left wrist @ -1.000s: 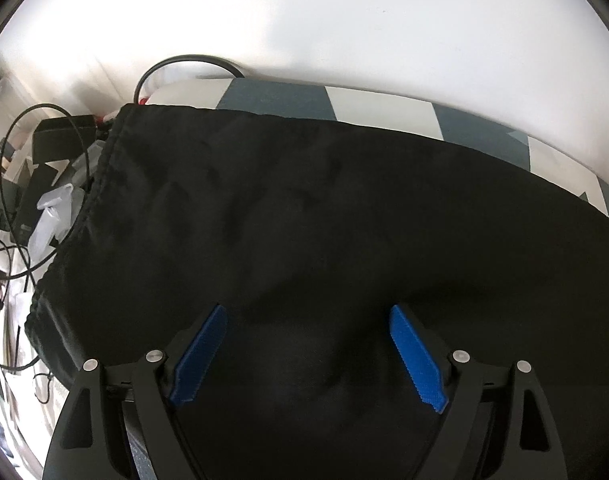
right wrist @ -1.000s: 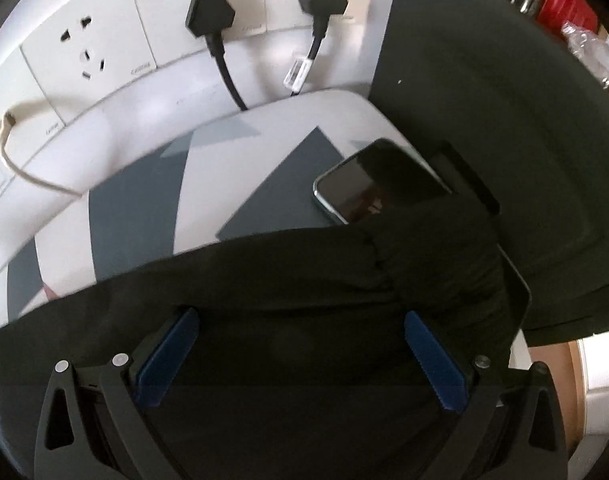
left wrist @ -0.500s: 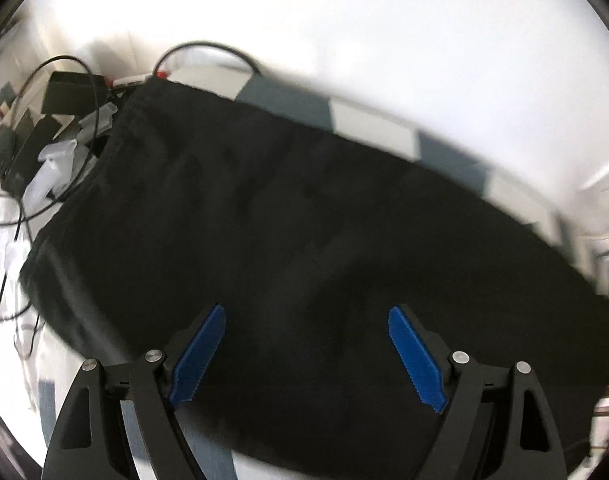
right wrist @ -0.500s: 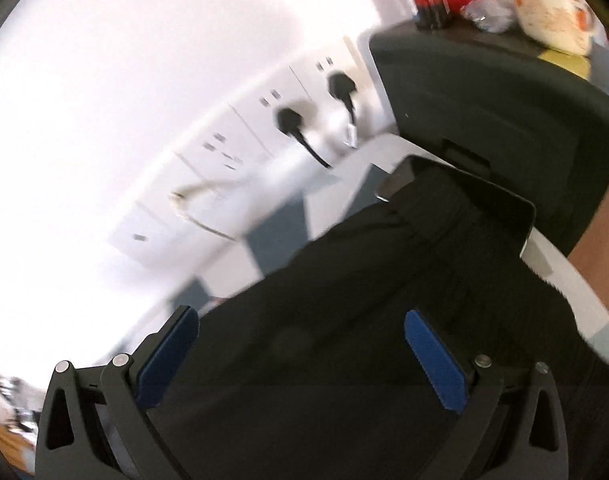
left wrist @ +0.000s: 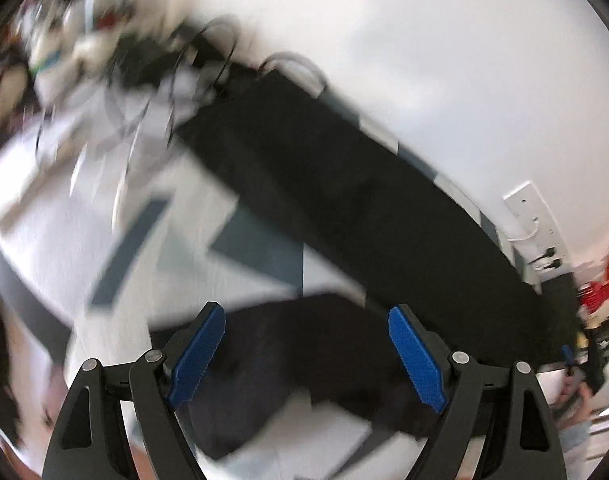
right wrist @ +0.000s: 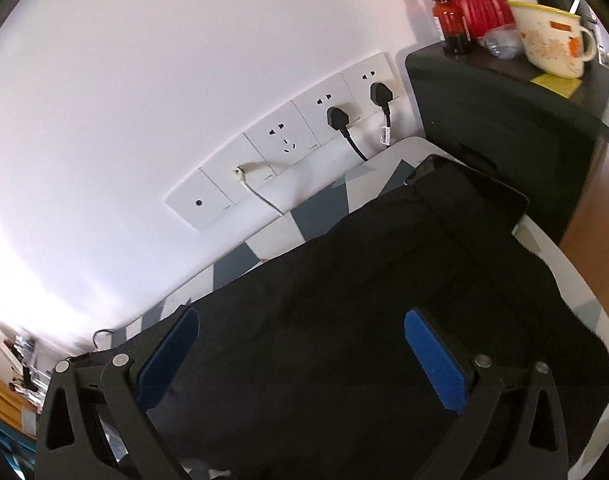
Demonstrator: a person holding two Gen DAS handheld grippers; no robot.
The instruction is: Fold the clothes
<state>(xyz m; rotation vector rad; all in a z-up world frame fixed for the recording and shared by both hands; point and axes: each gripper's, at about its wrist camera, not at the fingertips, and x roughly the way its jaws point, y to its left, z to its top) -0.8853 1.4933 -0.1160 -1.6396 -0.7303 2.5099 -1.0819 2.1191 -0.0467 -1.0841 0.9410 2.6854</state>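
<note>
A black, thin-woven fabric garment (right wrist: 384,300) lies spread along the back of a grey-and-white geometric-patterned surface (left wrist: 264,256) that meets a white wall. What kind of furniture that surface is cannot be told. In the right wrist view the garment's far end partly covers a dark flat phone or tablet (right wrist: 484,188), which sits beside a black cabinet (right wrist: 504,120). A row of white wall sockets (right wrist: 288,144) runs above the garment.

The left hand-held gripper (left wrist: 306,350) has its blue pads wide apart and holds nothing. In its blurred view a dark flap of cloth (left wrist: 304,360) lies beneath it, near the main band, though whether the two join cannot be told. The right hand-held gripper (right wrist: 302,354) is also spread wide and empty, hovering over the garment's broad middle.

The cloth looks flattened lengthwise, which would suit either laying out before a fold or a pause between folds. Either way, any coming fold calls for each gripper to come down on an edge or corner and pinch a thin layer cleanly, keeping clear of the device under the far end.
</note>
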